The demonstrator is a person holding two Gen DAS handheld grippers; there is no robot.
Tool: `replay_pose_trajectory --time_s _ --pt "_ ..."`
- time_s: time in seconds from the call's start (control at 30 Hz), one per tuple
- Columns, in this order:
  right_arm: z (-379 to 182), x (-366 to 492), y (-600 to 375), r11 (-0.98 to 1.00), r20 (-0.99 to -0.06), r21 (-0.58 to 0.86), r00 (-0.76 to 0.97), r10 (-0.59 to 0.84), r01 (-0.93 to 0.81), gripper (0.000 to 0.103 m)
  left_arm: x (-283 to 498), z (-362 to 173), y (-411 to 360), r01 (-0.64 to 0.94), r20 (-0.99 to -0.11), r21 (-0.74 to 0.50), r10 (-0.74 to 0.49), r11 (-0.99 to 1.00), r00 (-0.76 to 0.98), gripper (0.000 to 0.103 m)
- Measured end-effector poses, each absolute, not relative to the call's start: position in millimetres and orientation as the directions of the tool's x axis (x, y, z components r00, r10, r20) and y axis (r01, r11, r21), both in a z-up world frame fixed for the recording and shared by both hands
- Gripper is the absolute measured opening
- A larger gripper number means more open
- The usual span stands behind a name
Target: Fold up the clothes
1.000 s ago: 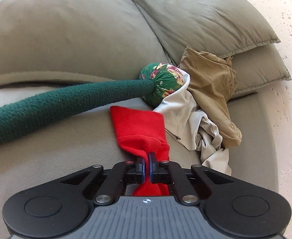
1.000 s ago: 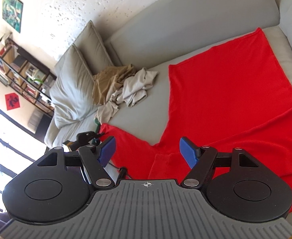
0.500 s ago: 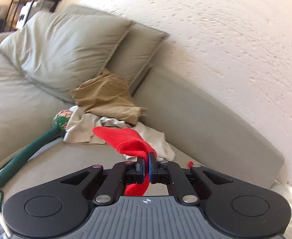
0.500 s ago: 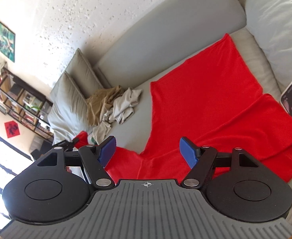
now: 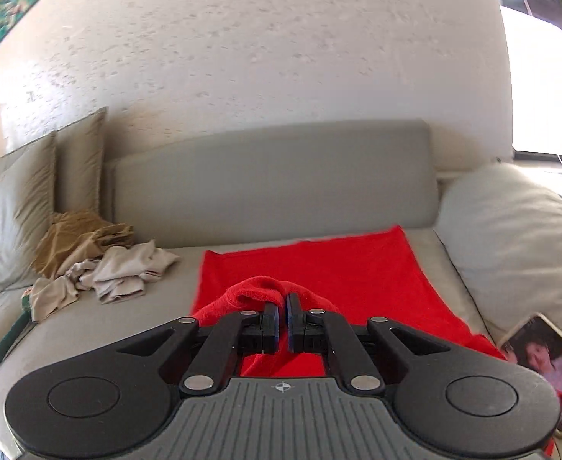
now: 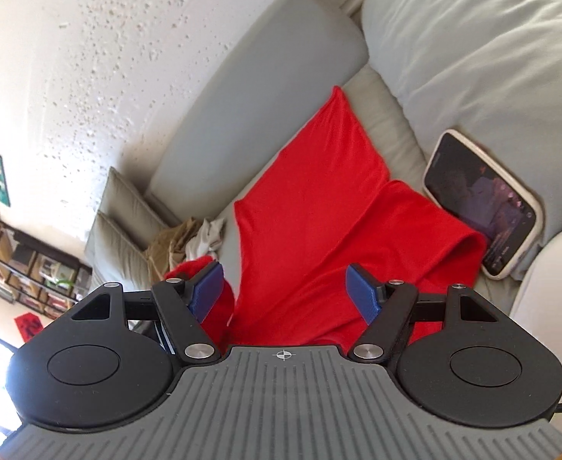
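Your left gripper [image 5: 282, 308] sits low in the middle of its frame with its jaws opening, a bunched fold of the red garment [image 5: 342, 268] humped over the tips and apparently slipping free, no longer pinched hard. Your right gripper [image 6: 282, 287] hangs spread wide and empty at lower centre of its own view, with red cloth passing beneath it but nothing between the pads. Outward from there, the garment lies mostly flat across the middle of the sofa seat [image 5: 158, 287], one side already laid over itself (the doubled edge shows at right centre of the right wrist view, beside the phone [image 6: 482, 203]). I judge that the sleeve or side fold is nearly set and the body folds are still to come. At the left of the left wrist view, a crumpled heap of tan and pale clothes [image 5: 100, 264] waits untouched beside the cushions [image 5: 20, 207], so most of the task remains.
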State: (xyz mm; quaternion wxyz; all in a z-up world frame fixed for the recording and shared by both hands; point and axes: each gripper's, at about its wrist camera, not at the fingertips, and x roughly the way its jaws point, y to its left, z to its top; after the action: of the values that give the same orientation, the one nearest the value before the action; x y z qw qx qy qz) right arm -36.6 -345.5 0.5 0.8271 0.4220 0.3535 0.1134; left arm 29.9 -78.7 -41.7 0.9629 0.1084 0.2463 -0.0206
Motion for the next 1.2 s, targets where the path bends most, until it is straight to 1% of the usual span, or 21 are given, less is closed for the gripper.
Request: replay_pose_trajectory --time_s 0.07,0.1,0.13,0.2,0.23,0.37,0.43,0.47,0.57,0.63,0.67,0.7,0.73,0.8,0.83,0.93,1.03,1.1,1.2 --pt "-5 -43 -355 0.608 -0.491 0.783 0.730 0.476 0.130 0.074 29 -60 -103 0.216 -0.569 0.228 -0.050 0.949 0.821 0.029" --pt "-8 -45 -358 0.605 -0.495 0.784 0.728 0.474 0.139 0.074 27 -68 -114 0.274 -0.615 0.240 -0.073 0.931 0.785 0.038" --pt "-11 -47 -360 0.606 -0.502 0.782 0.725 0.471 0.148 0.074 21 -76 -121 0.326 -0.649 0.261 -0.085 0.909 0.756 0.045" --pt "-15 -49 -362 0.619 -0.521 0.769 0.719 0.459 0.163 0.075 3 -82 -126 0.409 -0.667 0.291 -0.123 0.865 0.735 0.047" --pt "-17 -50 -363 0.624 -0.529 0.763 0.717 0.454 0.168 0.075 -6 -83 -126 0.445 -0.668 0.299 -0.148 0.844 0.729 0.050" --pt "-25 -48 -362 0.634 -0.552 0.751 0.701 0.451 0.184 0.075 -52 -70 -107 0.589 -0.622 0.316 -0.306 0.744 0.721 0.053" --pt "-29 -46 -358 0.646 -0.569 0.739 0.690 0.448 0.190 0.075 -68 -61 -91 0.626 -0.603 0.295 -0.368 0.722 0.708 0.054" --pt "-31 -44 -355 0.656 -0.579 0.730 0.683 0.445 0.192 0.075 -72 -57 -81 0.625 -0.603 0.271 -0.377 0.732 0.703 0.054" --pt "-36 -40 -344 0.683 -0.605 0.708 0.651 0.458 0.178 0.075 -63 -51 -49 0.543 -0.625 0.158 -0.342 0.825 0.702 0.054" --pt "-39 -37 -336 0.700 -0.622 0.694 0.628 0.467 0.167 0.075 -45 -51 -23 0.434 -0.648 0.028 -0.314 0.901 0.694 0.053" --pt "-41 -35 -332 0.702 -0.628 0.693 0.618 0.474 0.166 0.075 -28 -53 -6 0.357 -0.664 -0.071 -0.311 0.931 0.680 0.052" --pt "-43 -34 -329 0.702 -0.632 0.693 0.608 0.481 0.165 0.075 -12 -55 13 0.274 -0.673 -0.193 -0.330 0.942 0.662 0.047" --pt "-44 -33 -327 0.701 -0.634 0.694 0.602 0.486 0.164 0.075 3 -60 31 0.197 -0.676 -0.306 -0.358 0.932 0.644 0.046" --pt "-44 -33 -324 0.704 -0.634 0.692 0.601 0.487 0.159 0.075 30 -73 51 0.107 -0.676 -0.458 -0.424 0.882 0.603 0.045" --pt "-43 -34 -325 0.704 -0.632 0.692 0.605 0.485 0.159 0.075 42 -80 56 0.086 -0.677 -0.505 -0.456 0.859 0.578 0.045" --pt "-39 -38 -330 0.698 -0.624 0.696 0.622 0.473 0.167 0.075 79 -105 54 0.020 -0.695 -0.595 -0.527 0.804 0.489 0.045" --pt "-32 -44 -341 0.691 -0.612 0.700 0.648 0.453 0.178 0.075 104 -125 45 -0.027 -0.669 -0.690 -0.622 0.723 0.407 0.045" --pt "-30 -48 -349 0.684 -0.603 0.706 0.663 0.443 0.185 0.075 118 -136 38 -0.069 -0.643 -0.735 -0.662 0.674 0.384 0.045" --pt "-31 -55 -357 0.676 -0.599 0.711 0.673 0.434 0.197 0.075 130 -142 28 -0.092 -0.631 -0.743 -0.649 0.663 0.425 0.045"
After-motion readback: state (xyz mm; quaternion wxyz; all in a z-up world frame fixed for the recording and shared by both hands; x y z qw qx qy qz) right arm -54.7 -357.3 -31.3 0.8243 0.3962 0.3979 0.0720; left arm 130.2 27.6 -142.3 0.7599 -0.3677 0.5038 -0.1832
